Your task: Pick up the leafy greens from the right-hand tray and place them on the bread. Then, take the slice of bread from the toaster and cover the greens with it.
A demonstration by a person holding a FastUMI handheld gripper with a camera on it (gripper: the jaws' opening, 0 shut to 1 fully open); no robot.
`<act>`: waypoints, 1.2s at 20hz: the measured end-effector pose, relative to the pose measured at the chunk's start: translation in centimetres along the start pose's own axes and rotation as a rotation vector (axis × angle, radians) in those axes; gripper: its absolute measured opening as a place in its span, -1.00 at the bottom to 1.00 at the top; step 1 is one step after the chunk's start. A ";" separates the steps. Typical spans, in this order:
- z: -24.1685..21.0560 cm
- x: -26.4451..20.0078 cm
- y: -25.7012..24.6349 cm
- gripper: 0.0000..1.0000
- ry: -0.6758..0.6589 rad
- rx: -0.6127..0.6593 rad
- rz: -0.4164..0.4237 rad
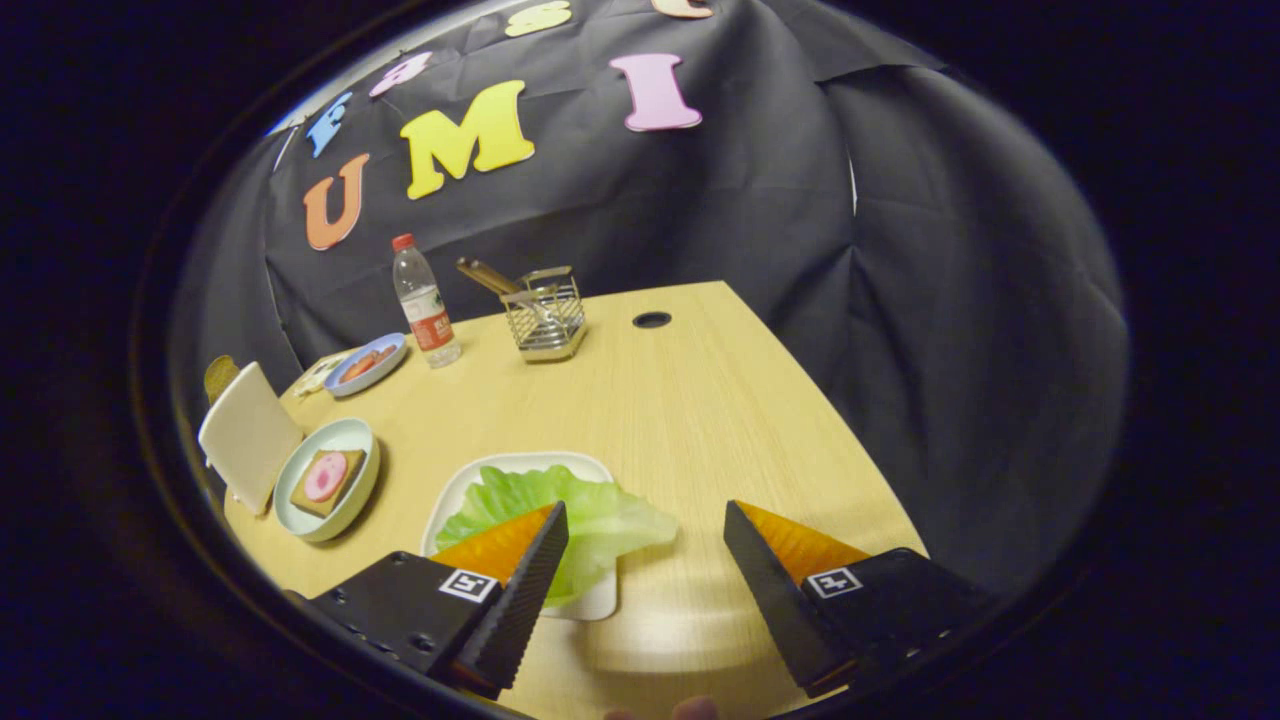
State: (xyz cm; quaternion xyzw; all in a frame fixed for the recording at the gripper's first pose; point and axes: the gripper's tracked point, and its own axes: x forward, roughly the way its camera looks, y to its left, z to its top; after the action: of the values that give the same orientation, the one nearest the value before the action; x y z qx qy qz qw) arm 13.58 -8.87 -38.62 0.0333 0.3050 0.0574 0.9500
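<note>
So the leafy greens (590, 515), a pale green crinkly lettuce leaf, are lying on a white rounded-square tray (455, 495) on the light wooden surface (680, 410). One edge of the leaf spills over the tray's side onto the wood. The gripper (645, 525) hangs right above that spot with its fingers spread wide apart, nothing between them but bare wood and the tip of the leaf. One finger (525, 580) overlaps the leaf and tray in the view, but I honestly can't tell if it's touching; the other finger (770, 590) is over plain wood, off to the side of the greens.

Next to the tray, further from the fingers, there's a pale round bowl-like plate (350, 500) with a brown square slice of bread (328, 480) on it, topped with a pink round slice of something. Just beside that plate stands a white boxy toaster (248, 435), tilted in the fisheye, with a brownish slice of bread (220, 376) poking out the top.

Well beyond all that, toward the black cloth wall: a small blue-rimmed plate (367, 364) with reddish food on it, a clear plastic water bottle with a red cap (426, 302) standing upright, and a metal wire utensil holder (545, 315) with wooden handles sticking out. There's also a dark round cable hole (652, 319) in the surface past the holder.
</note>
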 end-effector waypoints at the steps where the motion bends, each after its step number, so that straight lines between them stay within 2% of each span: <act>1: -0.2 0.4 0.0 0.91 0.007 -0.007 0.001; 3: -0.3 1.0 0.0 0.91 0.023 -0.011 0.005; 5: -0.8 1.2 0.4 0.74 0.047 -0.009 0.015; 7: -0.8 1.4 0.8 0.39 0.056 -0.015 0.021; 10: -0.4 1.5 0.4 -0.13 0.048 -0.038 -0.029; 12: 0.0 1.3 0.2 -0.68 0.036 -0.037 -0.059; 14: 0.5 1.0 0.2 -0.67 0.029 -0.045 -0.077; 15: 0.9 0.6 0.5 -0.99 0.021 -0.043 -0.066; 19: 2.3 -0.9 1.5 -0.98 -0.001 -0.031 -0.050; 24: 6.9 -5.2 4.6 -0.99 -0.063 0.030 -0.032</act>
State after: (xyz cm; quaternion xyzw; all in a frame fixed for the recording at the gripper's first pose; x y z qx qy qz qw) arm 13.04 -5.18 -29.54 0.0443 0.2762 0.0364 0.9594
